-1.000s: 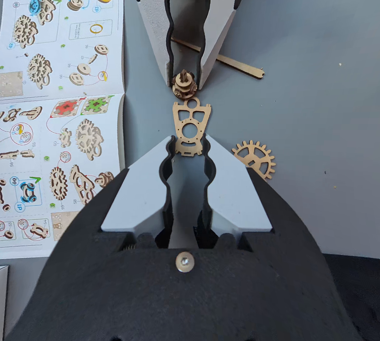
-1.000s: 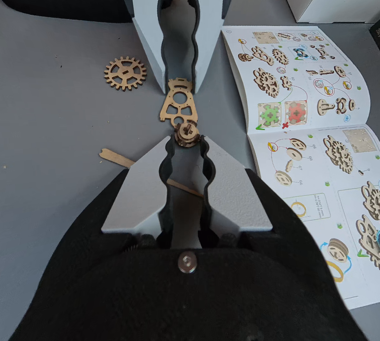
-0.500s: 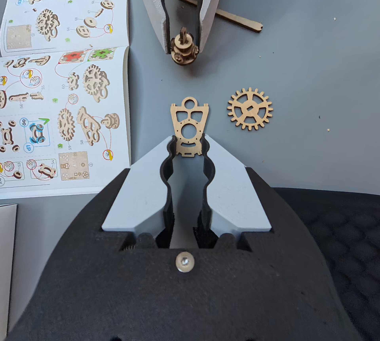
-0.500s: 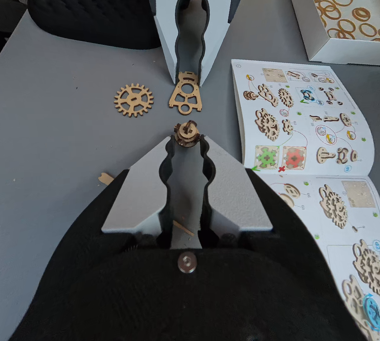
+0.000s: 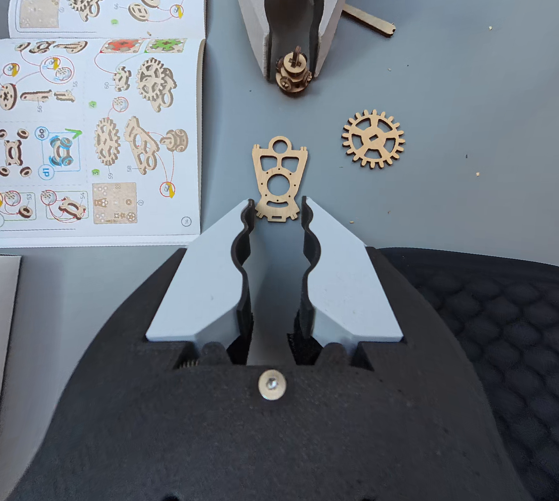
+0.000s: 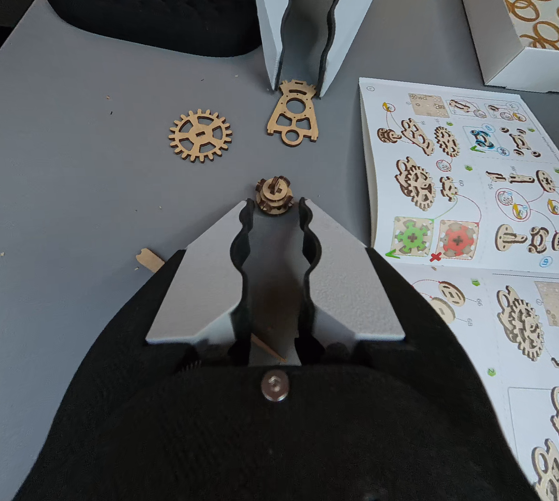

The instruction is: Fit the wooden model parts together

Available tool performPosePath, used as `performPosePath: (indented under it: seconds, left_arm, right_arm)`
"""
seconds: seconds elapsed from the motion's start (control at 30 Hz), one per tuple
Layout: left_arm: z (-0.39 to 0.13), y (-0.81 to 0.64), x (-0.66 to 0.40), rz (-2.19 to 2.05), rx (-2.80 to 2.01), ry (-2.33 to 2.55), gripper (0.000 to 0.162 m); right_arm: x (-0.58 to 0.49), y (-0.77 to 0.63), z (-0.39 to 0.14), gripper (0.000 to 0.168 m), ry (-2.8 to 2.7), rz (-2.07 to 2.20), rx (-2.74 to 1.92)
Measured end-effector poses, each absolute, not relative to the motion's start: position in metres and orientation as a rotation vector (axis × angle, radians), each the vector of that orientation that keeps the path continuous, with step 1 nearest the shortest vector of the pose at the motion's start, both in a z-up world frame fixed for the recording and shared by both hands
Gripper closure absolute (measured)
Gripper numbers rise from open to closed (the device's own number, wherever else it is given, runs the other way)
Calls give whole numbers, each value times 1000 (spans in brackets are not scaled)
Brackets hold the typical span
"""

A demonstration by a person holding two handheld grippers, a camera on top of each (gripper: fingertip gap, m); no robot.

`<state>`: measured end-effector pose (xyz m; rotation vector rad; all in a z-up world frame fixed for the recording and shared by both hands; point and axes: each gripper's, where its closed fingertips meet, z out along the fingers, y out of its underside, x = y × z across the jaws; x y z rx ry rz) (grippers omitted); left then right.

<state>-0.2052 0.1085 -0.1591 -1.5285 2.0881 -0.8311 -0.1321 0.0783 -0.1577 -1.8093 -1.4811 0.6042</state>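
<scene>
**Seating the hub in the plate**

We start nearest the left wrist camera. The left gripper (image 5: 276, 205) stands with its jaws narrowly apart, flanking the notched base of the flat pale wooden plate with a ring at its tip (image 5: 279, 181). The plate looks to lie flat on the grey table (image 5: 453, 93). We cannot tell whether the pads actually pinch it.

Beyond the plate, apart from its ring end, sits the small round dark-edged wooden hub with an upright cross peg (image 6: 273, 196), between the tips of the right gripper (image 6: 274, 202). Those jaws are also narrow, and again we cannot confirm contact.

In our judgement the parts are not yet joined. For a clean fit:

1. Close firmly on each part before lifting.
2. Hold the thin plate by its base edges only, since it could flex or snap.
3. Align peg and opening squarely, then press straight.

The loose pale wooden gear (image 5: 373, 138) lies beside the plate. Check its turn against the open instruction booklet (image 5: 99, 123).
</scene>
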Motion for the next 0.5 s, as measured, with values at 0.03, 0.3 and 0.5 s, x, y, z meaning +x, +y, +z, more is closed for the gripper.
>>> performPosePath:
  seconds: [0.03,0.3,0.5]
  left_arm:
    - [-159,109,-206,-843,-1537,2083,132]
    - [-160,110,-205,-805,-1502,2093,136]
    - [-151,102,-203,-882,-1450,2094,137]
  right_arm:
    - [-131,78,-158,137,-1478,601,-1812]
    - [-124,67,-157,131,-1472,602,-1820]
    - [-120,68,-144,130,-1434,615,-1793]
